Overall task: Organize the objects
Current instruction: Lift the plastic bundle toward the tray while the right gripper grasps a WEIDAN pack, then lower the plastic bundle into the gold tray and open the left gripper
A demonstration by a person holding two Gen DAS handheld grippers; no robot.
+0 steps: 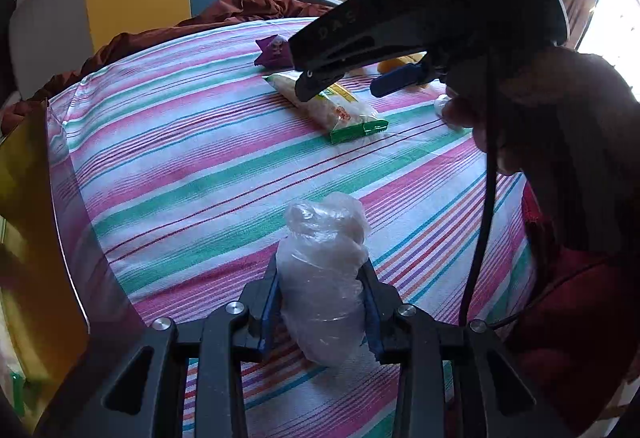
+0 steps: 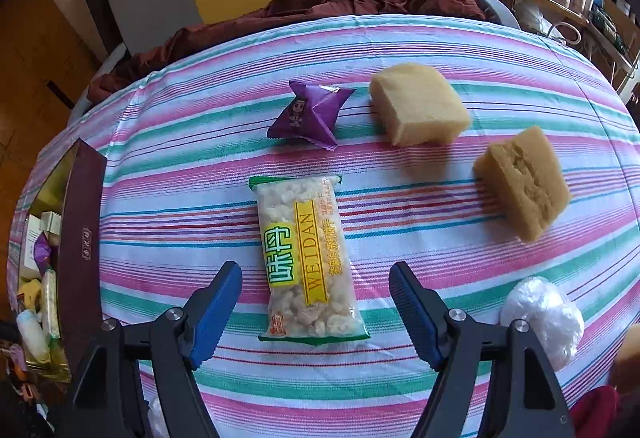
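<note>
The left gripper point(image 1: 322, 302) clamps a crumpled clear plastic bundle point(image 1: 324, 278), bound for the brown box point(image 2: 78, 238) at left; the right gripper point(image 2: 316, 302) straddles the green-edged rice-cracker packet point(image 2: 308, 258), fingers wide, needing only to lower and squeeze

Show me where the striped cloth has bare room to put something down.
Bare striped cloth lies between the brown box and the Weidan snack pack. Crowded on the far right: purple packet, two sponge blocks, plastic bundle.

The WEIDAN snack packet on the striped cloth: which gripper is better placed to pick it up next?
Right. The right gripper stands open with the WEIDAN packet between its fingers. The left gripper is already shut on a clear plastic bundle.
</note>
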